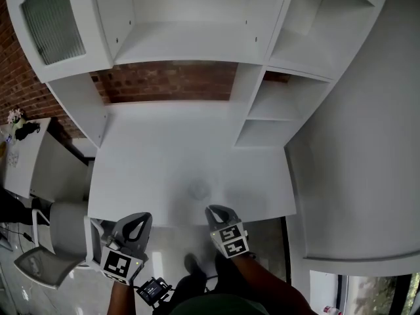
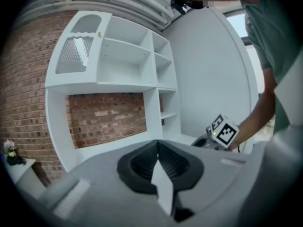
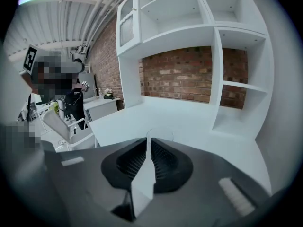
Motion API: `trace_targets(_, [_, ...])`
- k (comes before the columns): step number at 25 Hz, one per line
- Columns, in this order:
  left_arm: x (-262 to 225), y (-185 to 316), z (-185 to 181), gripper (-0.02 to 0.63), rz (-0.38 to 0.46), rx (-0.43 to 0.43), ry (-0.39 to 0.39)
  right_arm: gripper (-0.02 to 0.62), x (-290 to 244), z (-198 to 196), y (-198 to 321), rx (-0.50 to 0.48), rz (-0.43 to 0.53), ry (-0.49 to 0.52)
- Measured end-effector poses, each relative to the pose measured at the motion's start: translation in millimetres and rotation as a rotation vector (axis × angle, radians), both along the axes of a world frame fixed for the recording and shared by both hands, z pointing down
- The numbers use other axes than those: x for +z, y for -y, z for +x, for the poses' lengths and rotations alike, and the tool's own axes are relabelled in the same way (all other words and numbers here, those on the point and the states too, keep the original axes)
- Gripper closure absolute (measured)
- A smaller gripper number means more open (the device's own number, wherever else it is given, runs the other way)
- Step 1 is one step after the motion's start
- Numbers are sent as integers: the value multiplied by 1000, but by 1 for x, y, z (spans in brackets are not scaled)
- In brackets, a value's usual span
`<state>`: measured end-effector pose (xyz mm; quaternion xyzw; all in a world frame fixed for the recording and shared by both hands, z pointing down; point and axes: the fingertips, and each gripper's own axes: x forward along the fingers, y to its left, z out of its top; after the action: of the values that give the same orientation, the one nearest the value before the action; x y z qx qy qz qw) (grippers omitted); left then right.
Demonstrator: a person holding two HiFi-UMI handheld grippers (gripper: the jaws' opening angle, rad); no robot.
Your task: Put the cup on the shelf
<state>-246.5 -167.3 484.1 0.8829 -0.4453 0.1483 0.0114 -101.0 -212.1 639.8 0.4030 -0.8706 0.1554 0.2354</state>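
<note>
Cup (image 1: 199, 190): clear, standing on the desk (image 1: 164, 149) near its front edge. It is below the shelf (image 1: 190, 41) and well apart from it. The head view shows the cup only as a faint ring. The rim faces up, so the long axis appears vertical, but the walls are too faint to confirm this. The right gripper view shows only an arc of rim just past the jaw tips, with the body hidden behind the jaws. The left gripper view does not show the cup.

Right gripper (image 1: 220, 210): near the cup, jaws parted by a narrow gap, nothing between them.

Left gripper (image 1: 138, 216): beside the right gripper at the desk edge, jaws closed together, empty. Only its view shows the right gripper's marker cube (image 2: 222, 130) from the side.
</note>
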Motion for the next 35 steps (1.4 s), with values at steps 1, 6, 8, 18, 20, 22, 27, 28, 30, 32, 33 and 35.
trace_targets(1, [2, 0, 0, 604, -6, -4, -1, 558, 6, -1, 2, 2, -12, -1])
trace_targets(6, [12, -2, -6, 604, -40, -26, -1, 537, 36, -9, 9, 12, -61, -19])
trace_targets(8, [16, -3, -9, 604, -50, -33, 5, 525, 47, -10, 13, 20, -79, -27])
trace_targets(18, [29, -2, -16, 604, -82, -53, 12, 462, 87, -17, 27, 67, -138, -56])
trace_targets(20, [32, -2, -17, 604, -89, -54, 15, 462, 94, -19, 29, 76, -148, -59])
trace_targets(22, [34, -2, -18, 604, -98, -58, 17, 462, 99, -21, 31, 85, -153, -65])
trace_targets(27, [38, 1, -21, 604, -115, -65, 22, 483, 101, -21, 37, 110, -128, -86])
trace_targets(28, [39, 1, -22, 604, -115, -64, 25, 500, 100, -21, 38, 114, -122, -90])
trace_targets(30, [41, 2, -23, 604, -114, -56, 33, 529, 101, -20, 39, 129, -115, -88])
trace_targets(32, [42, 4, -23, 604, -114, -54, 31, 538, 101, -17, 41, 148, -114, -81])
trace_targets(33, [42, 5, -23, 604, -116, -56, 28, 540, 100, -16, 42, 152, -112, -78])
trace_targets(35, [42, 7, -23, 604, -115, -48, 32, 541, 99, -14, 43, 152, -100, -71])
